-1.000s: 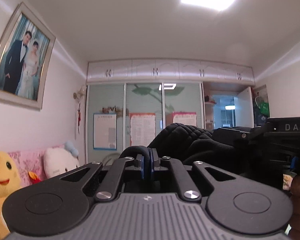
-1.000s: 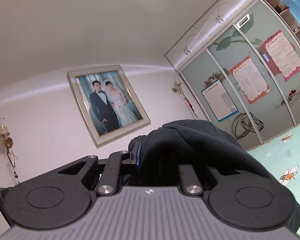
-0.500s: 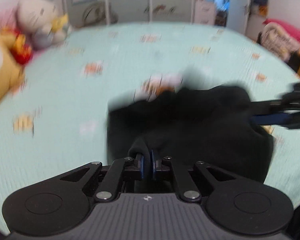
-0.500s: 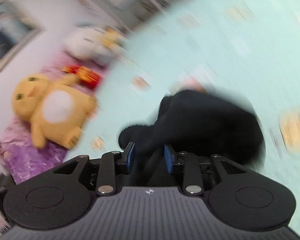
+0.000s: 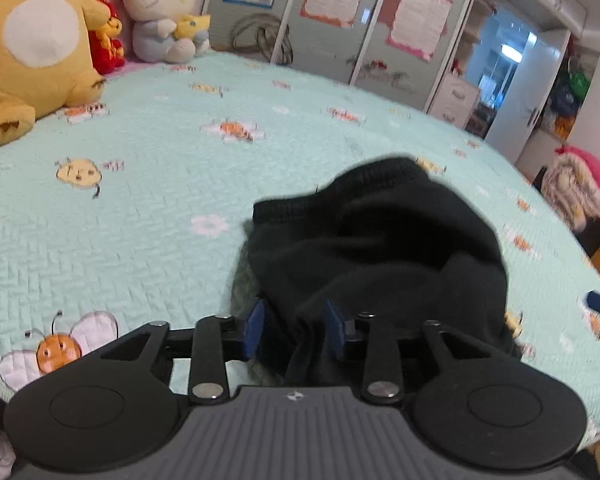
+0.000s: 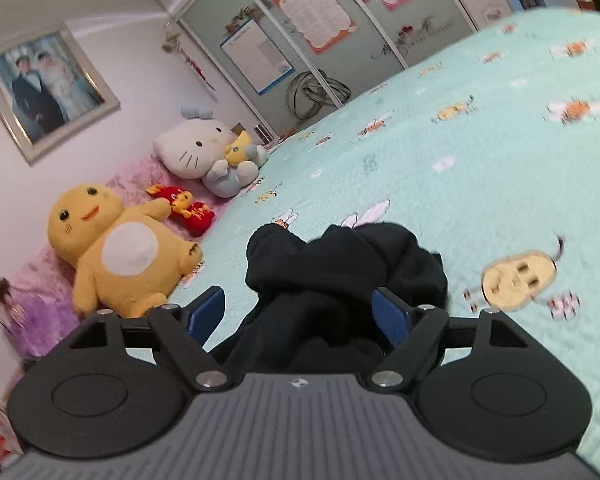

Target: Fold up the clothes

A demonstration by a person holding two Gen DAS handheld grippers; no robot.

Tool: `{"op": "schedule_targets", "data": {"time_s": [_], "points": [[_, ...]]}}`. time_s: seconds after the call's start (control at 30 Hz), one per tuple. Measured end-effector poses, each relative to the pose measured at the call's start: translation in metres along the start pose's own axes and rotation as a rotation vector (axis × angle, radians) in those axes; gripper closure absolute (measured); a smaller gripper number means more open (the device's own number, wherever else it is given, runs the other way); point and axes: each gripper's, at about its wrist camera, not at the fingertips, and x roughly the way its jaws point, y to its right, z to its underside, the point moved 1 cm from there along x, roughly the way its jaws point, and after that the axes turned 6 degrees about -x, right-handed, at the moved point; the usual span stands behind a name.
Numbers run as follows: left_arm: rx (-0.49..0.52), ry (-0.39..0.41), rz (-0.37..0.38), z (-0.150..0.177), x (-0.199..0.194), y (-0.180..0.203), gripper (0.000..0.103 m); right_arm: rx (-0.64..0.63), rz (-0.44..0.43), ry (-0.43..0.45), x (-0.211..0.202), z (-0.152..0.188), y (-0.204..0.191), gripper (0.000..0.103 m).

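1. A black knitted garment (image 5: 380, 248) was recorded lying bunched in a heap on the bed (image 5: 140, 208), on a mint-green quilted cover printed with bees and flowers.
2. The left tool (image 5: 294, 330) was found with its jaws opening; a fold of the garment's near edge lay between the blue pads (image 5: 254, 326), which were not pressed on it.
3. The right tool (image 6: 300, 312) was likewise found with its jaws opening and spread wide; the garment (image 6: 340, 272) lay between the pads (image 6: 392, 314), released.
4. A yellow plush toy (image 6: 116, 256), a small red plush (image 6: 188, 208) and a white cat plush (image 6: 204, 148) were noted in a row at the head of the bed.
5. A framed portrait (image 6: 44, 92) was noted on the wall above them.
6. A wardrobe with sliding doors (image 5: 340, 20), bearing posters, was noted beyond the bed.
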Motion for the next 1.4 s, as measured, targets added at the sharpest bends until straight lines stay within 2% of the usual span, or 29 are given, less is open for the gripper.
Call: {"op": "schedule_targets", "data": {"time_s": [0.1, 0.3, 0.47, 0.5, 0.57, 0.63, 0.73, 0.83, 0.93, 1.0, 1.07, 1.1, 1.17, 1.2, 1.27, 1.33, 1.4], "points": [[0.018, 0.024, 0.023, -0.009, 0.0, 0.01, 0.045, -0.053, 0.005, -0.003, 0.025, -0.01, -0.014, 0.022], [0.002, 0.0, 0.05, -0.02, 0.019, 0.027, 0.042, -0.204, 0.021, -0.043, 0.104, -0.014, -0.033, 0.022], [0.0, -0.013, 0.038, -0.028, 0.042, 0.031, 0.038, -0.286, 0.135, -0.113, 0.167, 0.002, -0.024, 0.023], [-0.006, -0.017, 0.033, -0.028, 0.046, 0.028, 0.038, -0.297, 0.149, -0.124, 0.175, 0.007, -0.02, 0.026], [-0.025, -0.026, 0.022, -0.029, 0.055, 0.022, 0.039, -0.32, 0.166, -0.156, 0.184, 0.015, -0.015, 0.087], [-0.049, -0.036, 0.017, -0.033, 0.057, 0.015, 0.04, -0.371, 0.146, -0.134, 0.175, 0.023, -0.022, 0.09], [-0.102, -0.027, 0.057, -0.039, 0.046, 0.002, 0.04, -0.522, -0.021, -0.098, 0.138, 0.042, -0.058, 0.09], [-0.198, -0.054, 0.12, -0.041, 0.038, -0.012, 0.038, -0.642, -0.132, -0.152, 0.117, 0.073, -0.081, 0.09], [-0.24, -0.087, 0.114, -0.033, 0.04, -0.019, 0.035, -0.676, -0.159, -0.239, 0.109, 0.108, -0.076, 0.09], [-0.248, -0.102, 0.104, -0.028, 0.044, -0.021, 0.033, -0.669, -0.135, -0.242, 0.1, 0.12, -0.067, 0.088], [-0.259, -0.116, 0.095, -0.025, 0.05, -0.021, 0.033, -0.638, -0.127, -0.245, 0.09, 0.114, -0.06, 0.08], [-0.268, -0.122, 0.09, -0.025, 0.053, -0.022, 0.033, -0.613, -0.135, -0.245, 0.084, 0.105, -0.058, 0.077], [-0.284, -0.133, 0.085, -0.027, 0.062, -0.025, 0.033, -0.555, -0.163, -0.212, 0.071, 0.081, -0.056, 0.059], [-0.289, -0.142, 0.073, -0.027, 0.066, -0.025, 0.033, -0.526, -0.173, -0.18, 0.064, 0.067, -0.055, 0.055], [-0.291, -0.148, 0.065, -0.024, 0.068, -0.025, 0.034, -0.447, -0.172, -0.081, 0.051, 0.035, -0.052, 0.038], [-0.273, -0.147, 0.07, -0.017, 0.065, -0.021, 0.034, -0.372, -0.155, -0.024, 0.051, 0.006, -0.051, 0.024], [-0.254, -0.144, 0.076, -0.011, 0.063, -0.019, 0.034, -0.363, -0.089, -0.034, 0.071, -0.018, -0.054, 0.021]]}}
